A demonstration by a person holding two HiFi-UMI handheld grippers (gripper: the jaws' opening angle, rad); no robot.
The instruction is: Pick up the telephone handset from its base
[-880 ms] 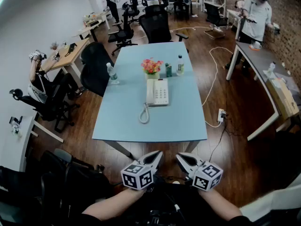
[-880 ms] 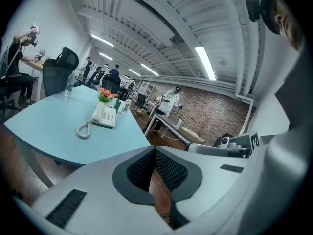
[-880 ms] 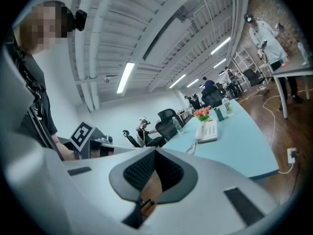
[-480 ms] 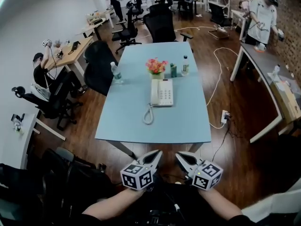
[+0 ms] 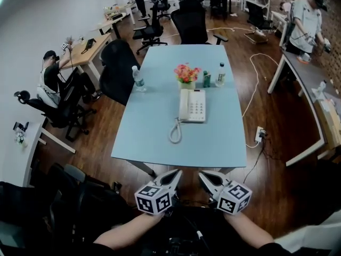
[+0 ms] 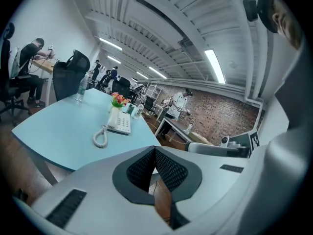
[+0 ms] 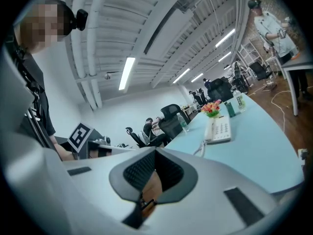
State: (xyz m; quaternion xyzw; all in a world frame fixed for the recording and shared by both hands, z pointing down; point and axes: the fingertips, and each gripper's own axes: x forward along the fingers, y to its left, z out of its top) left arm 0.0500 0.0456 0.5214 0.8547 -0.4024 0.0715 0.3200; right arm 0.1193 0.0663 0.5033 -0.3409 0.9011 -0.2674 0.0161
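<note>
A white telephone (image 5: 193, 105) lies in the middle of the light blue table (image 5: 160, 137). Its handset (image 5: 184, 104) rests on the left side of the base, and the coiled cord (image 5: 175, 133) loops toward me. Both grippers hover well short of the table's near edge. In the head view my left gripper (image 5: 177, 174) and right gripper (image 5: 204, 176) sit side by side, each shut with nothing held. The left gripper view shows the phone (image 6: 120, 121) far ahead beyond the closed jaws. The right gripper view has the phone (image 7: 218, 130) ahead to the right.
Behind the phone stand a flower pot (image 5: 186, 74), a green can (image 5: 206, 79) and a clear bottle (image 5: 220, 74); another bottle (image 5: 139, 79) is at the table's left edge. Black office chairs (image 5: 118, 71) ring the table. A power strip (image 5: 261, 134) and cables lie on the floor to the right.
The head view has shifted, so the table and phone now sit lower and further right in the picture. Both grippers keep their place at the bottom, still shut.
</note>
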